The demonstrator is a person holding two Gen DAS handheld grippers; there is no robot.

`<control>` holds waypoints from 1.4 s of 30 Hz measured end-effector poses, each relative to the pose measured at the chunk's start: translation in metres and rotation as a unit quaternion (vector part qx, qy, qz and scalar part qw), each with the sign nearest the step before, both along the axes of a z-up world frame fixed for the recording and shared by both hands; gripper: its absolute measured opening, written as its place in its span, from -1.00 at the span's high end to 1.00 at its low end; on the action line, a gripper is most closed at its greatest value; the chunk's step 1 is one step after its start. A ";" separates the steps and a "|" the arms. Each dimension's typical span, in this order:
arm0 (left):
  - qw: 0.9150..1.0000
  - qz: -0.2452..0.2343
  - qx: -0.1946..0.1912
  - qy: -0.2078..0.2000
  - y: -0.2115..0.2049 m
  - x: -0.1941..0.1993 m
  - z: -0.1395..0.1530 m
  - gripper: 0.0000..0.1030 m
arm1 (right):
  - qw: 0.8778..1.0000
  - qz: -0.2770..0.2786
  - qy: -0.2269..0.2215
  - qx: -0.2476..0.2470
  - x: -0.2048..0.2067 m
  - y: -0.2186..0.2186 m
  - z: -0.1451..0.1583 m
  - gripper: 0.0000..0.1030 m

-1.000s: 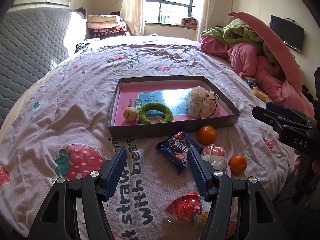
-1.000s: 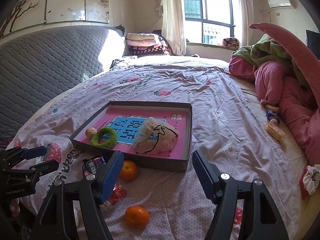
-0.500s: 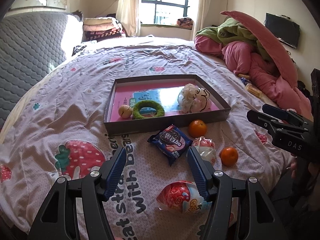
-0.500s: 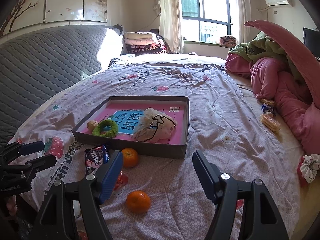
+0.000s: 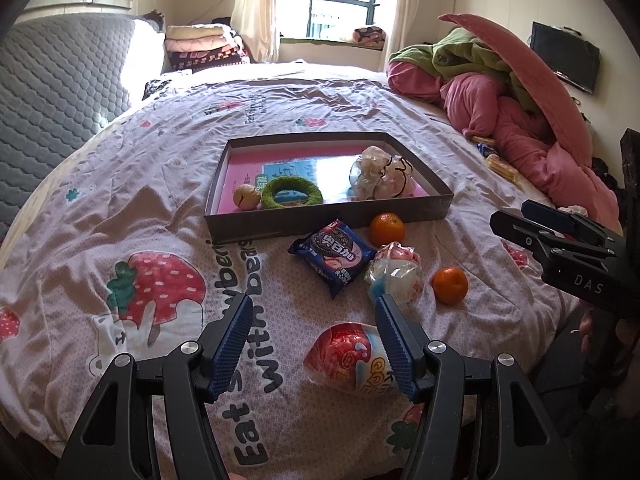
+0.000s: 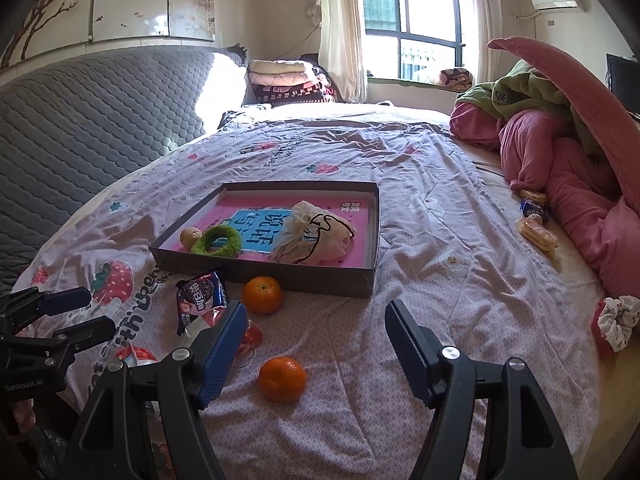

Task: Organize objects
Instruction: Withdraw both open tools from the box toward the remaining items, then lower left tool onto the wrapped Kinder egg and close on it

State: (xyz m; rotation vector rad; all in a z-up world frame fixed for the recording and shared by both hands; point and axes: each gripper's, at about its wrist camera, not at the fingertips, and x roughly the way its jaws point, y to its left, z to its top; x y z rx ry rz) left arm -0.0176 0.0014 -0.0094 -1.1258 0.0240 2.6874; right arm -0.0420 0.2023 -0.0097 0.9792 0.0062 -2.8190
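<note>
Loose items are lying on the strawberry-print bedsheet [image 5: 160, 184] before a shallow grey box [image 5: 328, 222]: a blue biscuit packet [image 5: 334, 254], two tangerines [image 5: 386, 229] [image 5: 450, 285], a clear-wrapped sweet [image 5: 394, 276] and a red snack pack [image 5: 348, 356]. Inside the box are lying a green ring [image 5: 291, 197], a walnut [image 5: 246, 197] and a crumpled bag [image 5: 380, 180]. The left gripper [image 5: 314, 340] and right gripper [image 6: 314, 346] are hovering with jaws apart, holding nothing.

The left gripper [image 5: 314, 336] is held with its jaws apart and nothing between them, above a strawberry-print bedspread [image 5: 160, 208]. A red egg-shaped packet [image 5: 348, 358] is seen just beside its right finger. Just ahead lie a blue cookie packet [image 5: 334, 254] and a clear wrapped sweet [image 5: 394, 274], flanked by two oranges [image 5: 386, 229]. Beyond them a shallow box [image 5: 328, 222] is set.
</note>
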 end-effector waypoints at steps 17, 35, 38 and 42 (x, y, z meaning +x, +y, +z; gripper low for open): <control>0.998 -0.019 0.023 -0.047 0.010 0.026 -0.019 -0.26 | 1.000 0.006 -0.011 -0.001 0.011 -0.005 -0.007 -0.38; 0.995 -0.003 0.054 -0.080 0.013 0.005 -0.042 -0.45 | 0.998 0.014 -0.053 -0.008 0.005 -0.002 -0.027 -0.39; 0.995 -0.006 0.058 -0.084 0.015 0.002 -0.044 -0.45 | 0.998 0.017 -0.062 -0.003 0.004 -0.005 -0.033 -0.39; 0.994 -0.008 0.066 -0.089 0.017 -0.004 -0.047 -0.47 | 0.997 0.022 -0.071 0.004 0.002 -0.008 -0.039 -0.39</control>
